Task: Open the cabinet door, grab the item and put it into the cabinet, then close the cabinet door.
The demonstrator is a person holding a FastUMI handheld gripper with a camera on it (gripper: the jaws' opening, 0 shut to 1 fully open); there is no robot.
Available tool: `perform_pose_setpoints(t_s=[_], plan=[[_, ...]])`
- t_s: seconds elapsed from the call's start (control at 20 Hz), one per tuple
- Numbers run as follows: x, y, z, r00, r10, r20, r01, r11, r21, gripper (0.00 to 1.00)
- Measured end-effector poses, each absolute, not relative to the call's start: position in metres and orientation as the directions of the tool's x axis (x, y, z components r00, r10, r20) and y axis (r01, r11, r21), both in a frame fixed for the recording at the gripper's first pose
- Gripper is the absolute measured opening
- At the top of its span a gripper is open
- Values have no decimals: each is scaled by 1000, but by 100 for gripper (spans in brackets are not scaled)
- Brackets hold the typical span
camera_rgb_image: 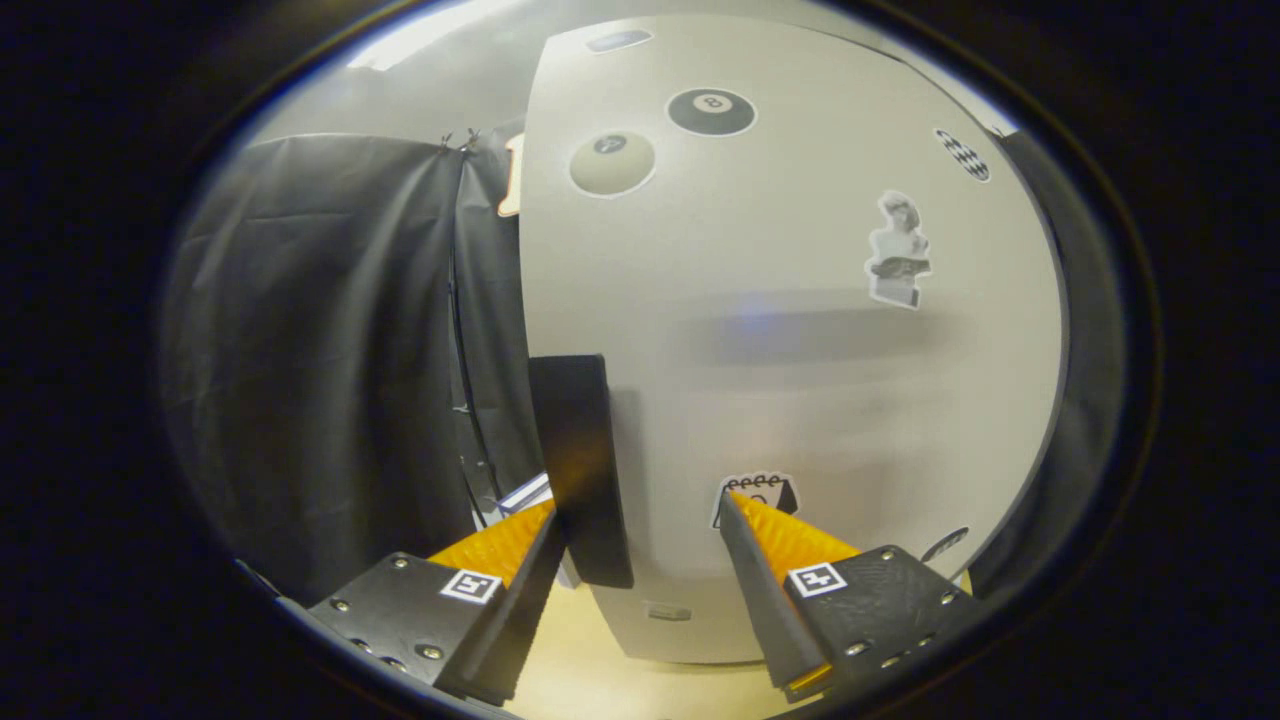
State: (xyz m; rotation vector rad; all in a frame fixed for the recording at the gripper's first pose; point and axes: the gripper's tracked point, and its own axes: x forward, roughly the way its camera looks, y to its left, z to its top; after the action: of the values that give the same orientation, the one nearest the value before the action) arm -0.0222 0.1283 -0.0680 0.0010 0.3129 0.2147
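White cabinet door (800,380): fills the scene ahead of the gripper, seemingly shut, its face matte and pale.
Handle (582,470): a dark upright bar on the door's left edge, just beside the left finger's tip and between the two fingers.
Gripper (640,520): fingers spread apart, pressing on nothing; the left fingertip sits at the handle's outer side, the right finger lies further along the door face.
Stickers (711,111): two billiard balls near the door's top, a bust figure to the right, a calendar picture by the right fingertip.
Black cloth (330,350): hangs left of the cabinet.
Tabletop (580,670): pale wood below the fingers.
Item: cannot tell where it is.
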Motion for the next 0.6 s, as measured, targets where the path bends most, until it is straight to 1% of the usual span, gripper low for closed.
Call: perform_pose_setpoints(t_s=[0.6], plan=[[-26,128,-67,932,208,-297,-207,978,34,89]])
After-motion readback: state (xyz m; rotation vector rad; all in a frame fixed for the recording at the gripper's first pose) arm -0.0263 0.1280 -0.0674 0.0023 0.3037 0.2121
